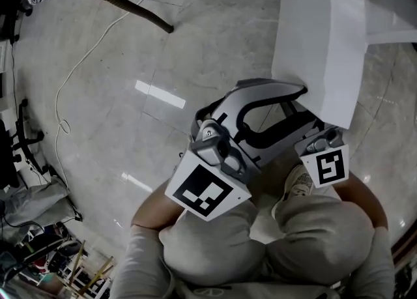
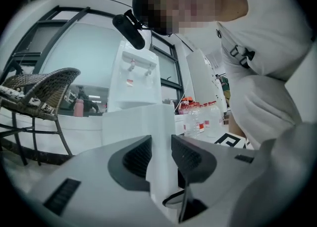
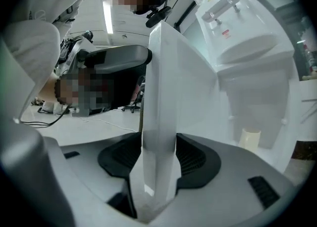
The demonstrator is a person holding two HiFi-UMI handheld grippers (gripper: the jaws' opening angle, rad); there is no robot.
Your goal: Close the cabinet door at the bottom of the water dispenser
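The dispenser (image 2: 133, 77) stands upright ahead of me. Its bottom door (image 1: 326, 37) is swung out over the floor (image 1: 130, 63), edge-on to both my grippers, so the closing is not yet done.

I judge the door to be a thin, flat, stiff panel, light for its size and free on its hinge. It should swing with little force and could bang shut if shoved. Its white faces look smooth and glossy, so pads will likely slide along them rather than bite. The place to take it is the free vertical edge, well away from the hinge, where a small sideways push turns it most easily. Pressing flat on the outer face should work better than pinching hard.

My right gripper (image 3: 158, 159) has that edge between its jaws. They stand wide, a pad close beside each face, and I cannot see them pressing, so I take it as open around the door. My left gripper (image 2: 161, 159) has the same panel filling the gap between its jaws, partly drawn in, with both pads seemingly against it. I read that as a grip on the door's edge.
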